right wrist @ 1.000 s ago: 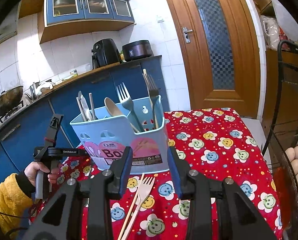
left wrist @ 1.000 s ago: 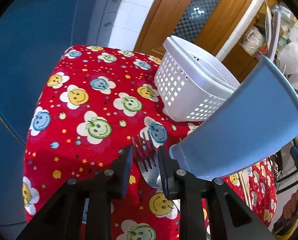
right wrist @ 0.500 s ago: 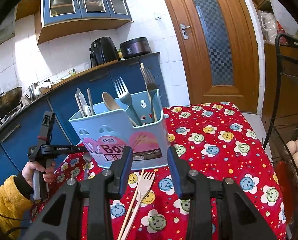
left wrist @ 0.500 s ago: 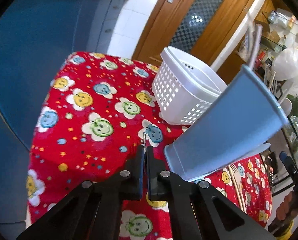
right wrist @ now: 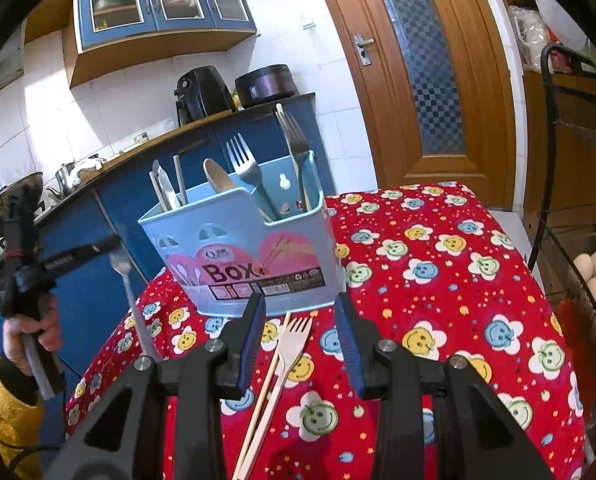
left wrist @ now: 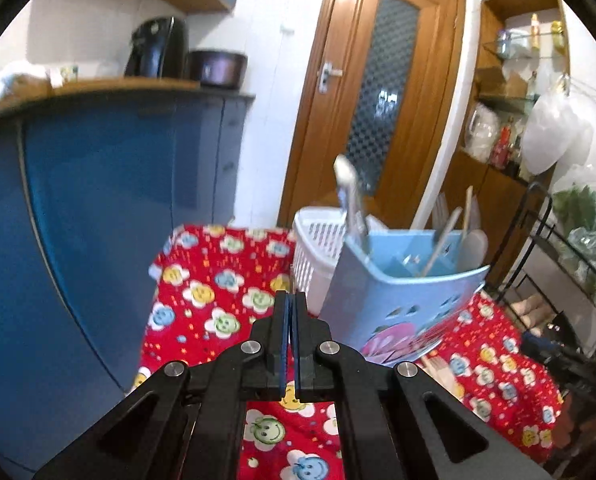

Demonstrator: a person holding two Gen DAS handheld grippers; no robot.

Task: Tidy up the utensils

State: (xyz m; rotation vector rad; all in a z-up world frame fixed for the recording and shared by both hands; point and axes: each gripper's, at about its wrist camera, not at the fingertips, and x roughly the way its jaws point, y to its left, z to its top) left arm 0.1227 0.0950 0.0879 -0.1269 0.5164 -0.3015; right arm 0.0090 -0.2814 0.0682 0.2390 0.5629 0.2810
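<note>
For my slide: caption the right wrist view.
Open right gripper over a wooden fork, facing the blue box.

Metal fork (right wrist: 126, 280) upright, off table; blue utensil box (right wrist: 242, 256) holds cutlery.

Right gripper (right wrist: 301, 336) hangs wide open over a wooden fork (right wrist: 294, 340) and chopstick (right wrist: 264, 394), blue utensil box (right wrist: 242, 256) just ahead.

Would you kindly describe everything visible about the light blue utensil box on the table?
The light blue utensil box looks like plastic, with cut-out holes, a pink label reading "BOX" and inner dividers. It stands upright on the red smiley-flower tablecloth, in front of the white basket. It holds metal forks, a wooden spoon and other utensils. A wooden fork lies on the cloth before it; neither hand-held gripper touches it.
</note>
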